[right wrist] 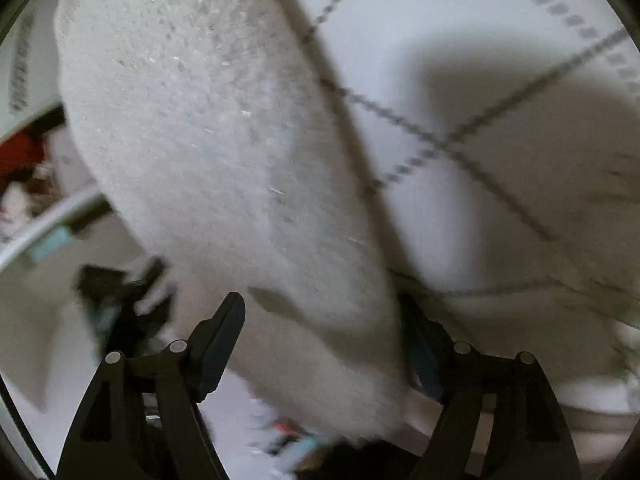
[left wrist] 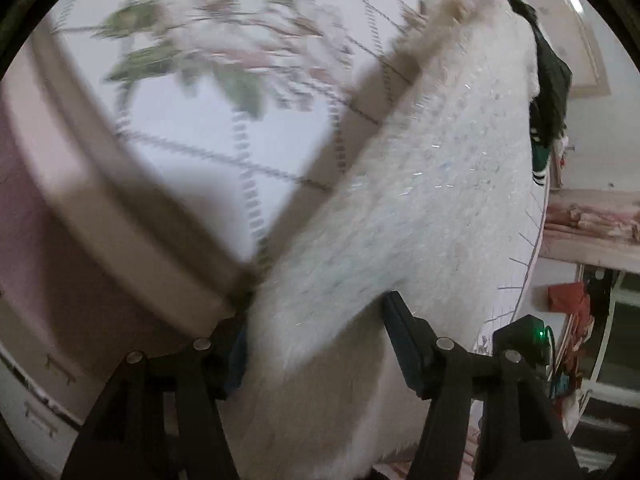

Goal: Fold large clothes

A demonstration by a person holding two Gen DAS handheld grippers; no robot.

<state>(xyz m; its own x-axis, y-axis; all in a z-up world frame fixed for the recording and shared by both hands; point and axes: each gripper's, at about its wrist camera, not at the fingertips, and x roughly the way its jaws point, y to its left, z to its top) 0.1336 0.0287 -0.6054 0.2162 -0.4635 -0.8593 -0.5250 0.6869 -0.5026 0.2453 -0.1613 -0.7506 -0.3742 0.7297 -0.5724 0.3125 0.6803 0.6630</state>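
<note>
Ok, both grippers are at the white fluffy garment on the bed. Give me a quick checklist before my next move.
1. Fabric between the left gripper fingers: ok, the white fluffy garment fills the gap.
2. Left pads actually pressing on it: cannot tell, one finger is buried in the pile.
3. Fabric between the right gripper fingers: ok, the garment runs through.
4. Right pads pressing: not ok, the finger on the picture's left stands clear of the fabric.
5. Garment resting on the checked bedsheet: ok further out; near the grippers, cannot tell.
6. Picture sharpness: not ok, both views are motion-blurred.
</note>
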